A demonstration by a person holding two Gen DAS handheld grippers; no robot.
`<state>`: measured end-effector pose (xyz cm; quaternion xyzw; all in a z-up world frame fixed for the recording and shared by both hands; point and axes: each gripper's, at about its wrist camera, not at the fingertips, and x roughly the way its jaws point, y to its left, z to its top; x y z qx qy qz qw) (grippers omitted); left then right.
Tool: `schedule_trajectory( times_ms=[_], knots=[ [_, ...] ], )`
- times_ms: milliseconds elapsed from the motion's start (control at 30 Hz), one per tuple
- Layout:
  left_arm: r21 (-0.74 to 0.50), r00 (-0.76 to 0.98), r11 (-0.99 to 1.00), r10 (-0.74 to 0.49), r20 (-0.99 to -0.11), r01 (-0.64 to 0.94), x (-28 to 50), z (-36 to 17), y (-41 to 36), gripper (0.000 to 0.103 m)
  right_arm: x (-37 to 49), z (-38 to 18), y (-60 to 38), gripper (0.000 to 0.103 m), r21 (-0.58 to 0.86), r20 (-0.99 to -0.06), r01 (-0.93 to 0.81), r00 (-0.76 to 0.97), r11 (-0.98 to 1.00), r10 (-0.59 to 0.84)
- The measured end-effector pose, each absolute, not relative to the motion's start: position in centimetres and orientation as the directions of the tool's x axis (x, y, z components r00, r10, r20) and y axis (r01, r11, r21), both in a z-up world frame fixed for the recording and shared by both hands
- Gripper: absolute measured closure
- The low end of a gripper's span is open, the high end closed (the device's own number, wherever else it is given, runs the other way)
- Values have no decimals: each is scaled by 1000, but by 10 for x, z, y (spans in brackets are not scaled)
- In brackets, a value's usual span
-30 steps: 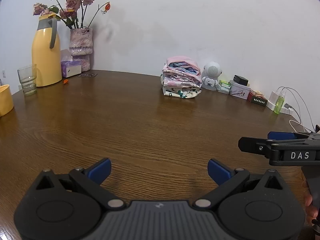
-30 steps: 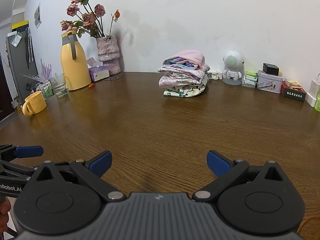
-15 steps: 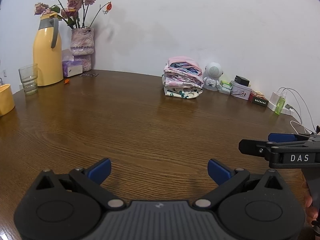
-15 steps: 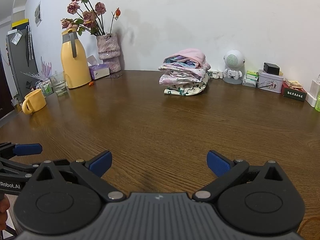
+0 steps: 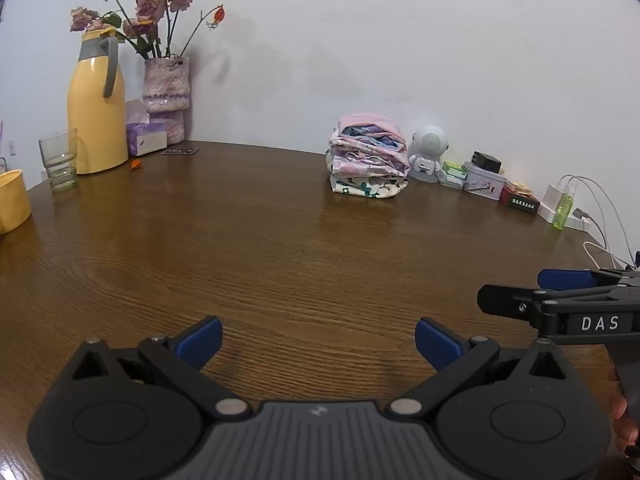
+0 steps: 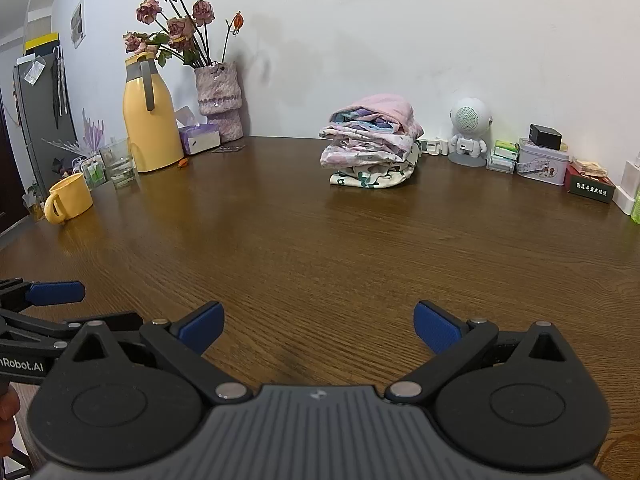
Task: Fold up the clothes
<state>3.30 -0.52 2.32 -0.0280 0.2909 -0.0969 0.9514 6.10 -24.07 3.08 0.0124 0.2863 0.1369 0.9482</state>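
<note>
A stack of folded clothes (image 5: 368, 162) (image 6: 372, 142), pink on top and a white patterned piece at the bottom, sits at the far side of the brown wooden table (image 5: 280, 264) near the wall. My left gripper (image 5: 318, 344) hovers open over the near table edge, nothing between its blue pads. My right gripper (image 6: 318, 326) is likewise open and empty, well short of the stack. Each gripper shows at the edge of the other's view: the right one (image 5: 560, 300) at the right, the left one (image 6: 48, 308) at the left.
At the left stand a yellow thermos (image 6: 148, 120), a vase of dried roses (image 6: 218, 98), a tissue box (image 6: 198, 139), a glass (image 6: 118, 162) and a yellow mug (image 6: 70, 198). A white robot figure (image 6: 468, 130), small tins and boxes (image 6: 542, 158) and a charger with cables (image 5: 568, 204) line the right back.
Both views rose and tilted only slightly; the stack sits a little lower in the frames. Both grippers stayed open and the clothes did not move.
</note>
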Motion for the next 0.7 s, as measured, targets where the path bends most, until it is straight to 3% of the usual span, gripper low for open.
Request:
schedule_trajectory(
  times_ms=[700],
  knots=[
    [-120, 808, 978, -207, -551, 168, 36, 21, -3, 0, 62, 29, -238, 0, 96, -552, -255, 791, 962, 264]
  ],
)
